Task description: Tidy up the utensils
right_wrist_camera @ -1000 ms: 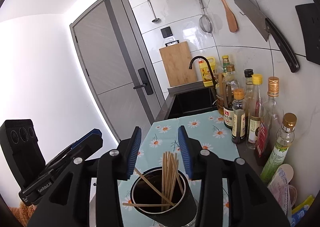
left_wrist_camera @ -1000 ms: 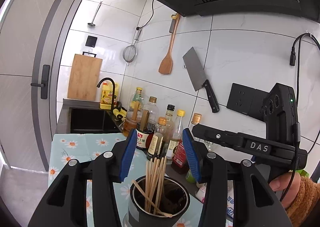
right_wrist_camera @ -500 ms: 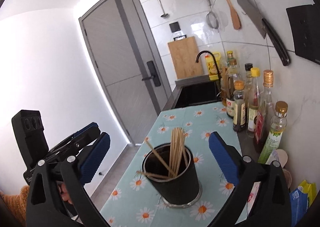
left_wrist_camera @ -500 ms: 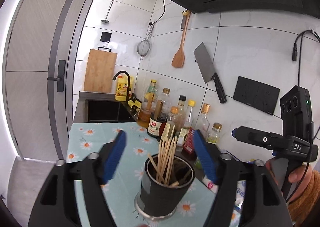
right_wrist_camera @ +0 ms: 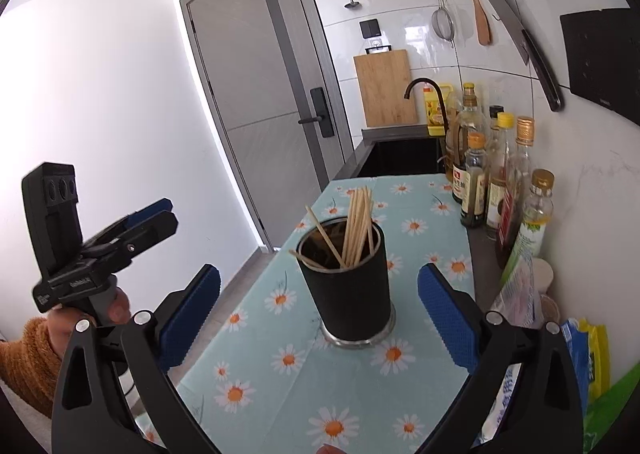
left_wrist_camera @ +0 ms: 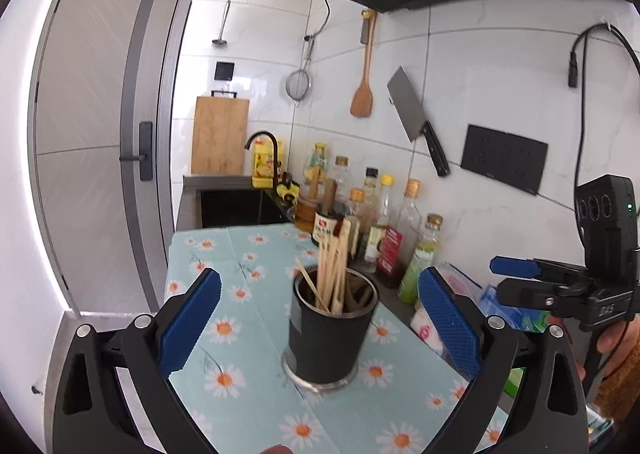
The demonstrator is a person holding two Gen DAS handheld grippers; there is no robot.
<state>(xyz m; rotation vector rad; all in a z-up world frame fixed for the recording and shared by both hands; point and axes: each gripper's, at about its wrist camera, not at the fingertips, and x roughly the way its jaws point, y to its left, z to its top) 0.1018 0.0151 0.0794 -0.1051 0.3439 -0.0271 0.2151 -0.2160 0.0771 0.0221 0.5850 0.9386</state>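
A black cylindrical holder (left_wrist_camera: 328, 338) (right_wrist_camera: 346, 294) stands upright on the daisy-print cloth (left_wrist_camera: 240, 334) (right_wrist_camera: 420, 221). Several wooden chopsticks (left_wrist_camera: 334, 266) (right_wrist_camera: 358, 221) stand in it, one leaning off to the left. My left gripper (left_wrist_camera: 318, 278) is just short of the holder, its jaws opening wide, and the blue pads touch nothing. My right gripper (right_wrist_camera: 319, 274) faces the same holder, open wide and empty. Each view shows the other gripper off to the side in a hand with an orange sleeve: the right gripper (left_wrist_camera: 516, 268) and the left gripper (right_wrist_camera: 148, 217).
Sauce and oil bottles (left_wrist_camera: 384, 213) (right_wrist_camera: 500, 173) line the tiled wall beside the cloth. A dark sink (left_wrist_camera: 236, 205) with a black tap lies beyond. A cleaver (left_wrist_camera: 416, 117), spatula and strainer hang on the wall. Packets (right_wrist_camera: 588, 354) lie near right. The counter drops off toward the door.
Both grippers have opened from half-closed over the chopsticks to wide and drawn back from the holder. The holder with its chopsticks stays on the cloth, now seen whole.
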